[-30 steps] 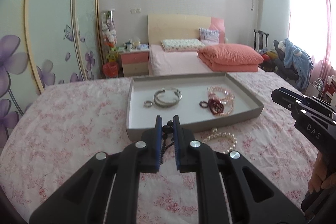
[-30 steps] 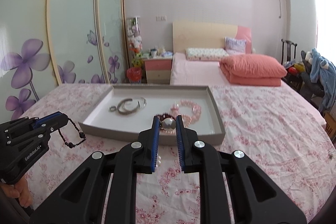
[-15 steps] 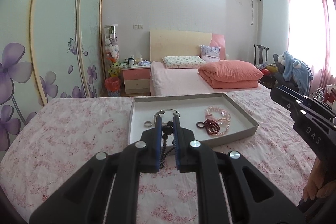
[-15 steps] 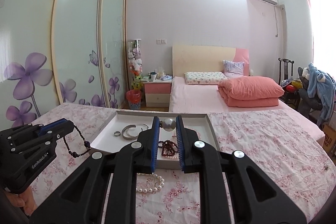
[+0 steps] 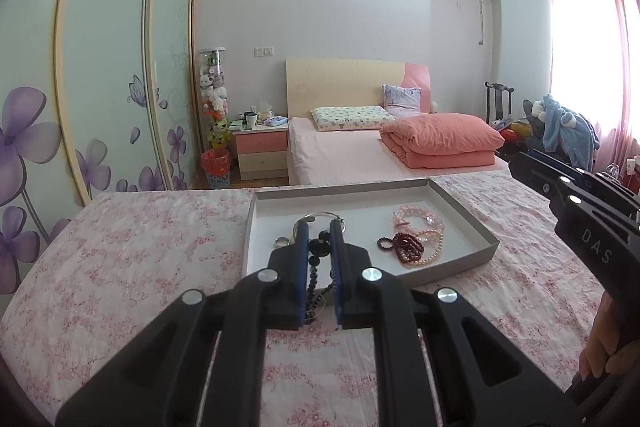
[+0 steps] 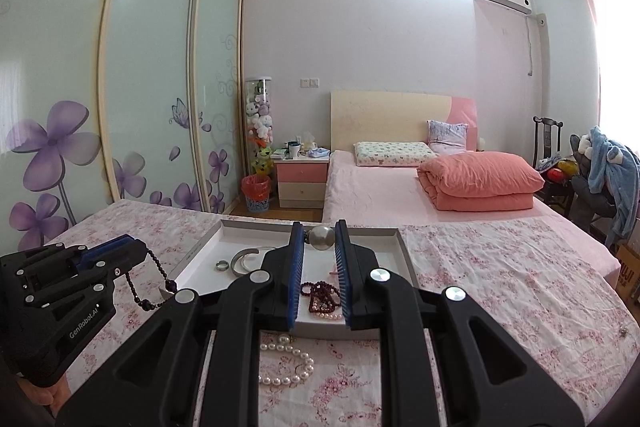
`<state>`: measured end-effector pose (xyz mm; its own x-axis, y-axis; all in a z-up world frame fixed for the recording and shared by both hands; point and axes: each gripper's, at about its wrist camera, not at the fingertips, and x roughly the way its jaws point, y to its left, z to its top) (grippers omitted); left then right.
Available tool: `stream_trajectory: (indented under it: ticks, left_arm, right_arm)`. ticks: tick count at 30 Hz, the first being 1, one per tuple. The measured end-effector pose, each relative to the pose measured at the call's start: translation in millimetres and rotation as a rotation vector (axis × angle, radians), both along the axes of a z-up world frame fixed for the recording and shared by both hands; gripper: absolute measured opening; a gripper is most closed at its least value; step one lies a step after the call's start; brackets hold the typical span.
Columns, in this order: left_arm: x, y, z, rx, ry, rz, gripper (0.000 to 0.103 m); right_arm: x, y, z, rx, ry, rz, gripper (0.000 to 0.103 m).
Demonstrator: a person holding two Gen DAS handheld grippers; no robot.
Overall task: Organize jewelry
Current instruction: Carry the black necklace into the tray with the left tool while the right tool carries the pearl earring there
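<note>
So I'm roughly halfway, I'd say. The tray (image 5: 460,205) sits on the bed (image 5: 140,259) and already has a good bit sorted into it: a silver bangle (image 6: 240,259) and a small ring (image 5: 282,240) on the left side, then a dark red bead bracelet (image 5: 406,247) piled up with some pink beads (image 5: 420,223) and a pale pearl strand on the right.

What's left is basically what I'm carrying. My left claw (image 5: 319,247) is closed on a black bead string (image 6: 138,285), which dangles in a loop over the front-left part of the tray, not dropped in yet. My right claw (image 6: 320,241) is pinching one big pearl (image 6: 322,237) at the end of a pearl necklace (image 6: 286,363); the rest of that strand trails down onto the bedspread just in front of the tray, so it's outside it.

Once both strands go in, I think the loose stuff is handled, though I can't see the whole bed.
</note>
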<state>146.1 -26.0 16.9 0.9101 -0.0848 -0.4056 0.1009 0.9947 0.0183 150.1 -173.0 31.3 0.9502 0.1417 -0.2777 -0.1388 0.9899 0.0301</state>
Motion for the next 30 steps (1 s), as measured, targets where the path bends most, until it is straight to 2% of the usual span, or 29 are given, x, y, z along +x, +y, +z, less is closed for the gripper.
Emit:
stream_trajectory:
  ticks: [8, 15, 21, 30]
  left_arm:
    - [23, 2, 0, -0.006, 0.008, -0.015, 0.011]
    - [69, 8, 0, -0.049, 0.056, -0.027, 0.011]
    - [104, 7, -13, -0.052, 0.105, -0.011, 0.011]
    - [142, 4, -38, -0.052, 0.182, -0.016, 0.011]
  right_arm:
    - [20, -2, 1, 0.010, 0.020, -0.010, 0.017]
    - [70, -15, -10, 0.141, 0.159, 0.029, 0.017]
    - [110, -14, -34, 0.152, 0.262, 0.028, 0.017]
    - [138, -7, -55, 0.135, 0.339, 0.011, 0.017]
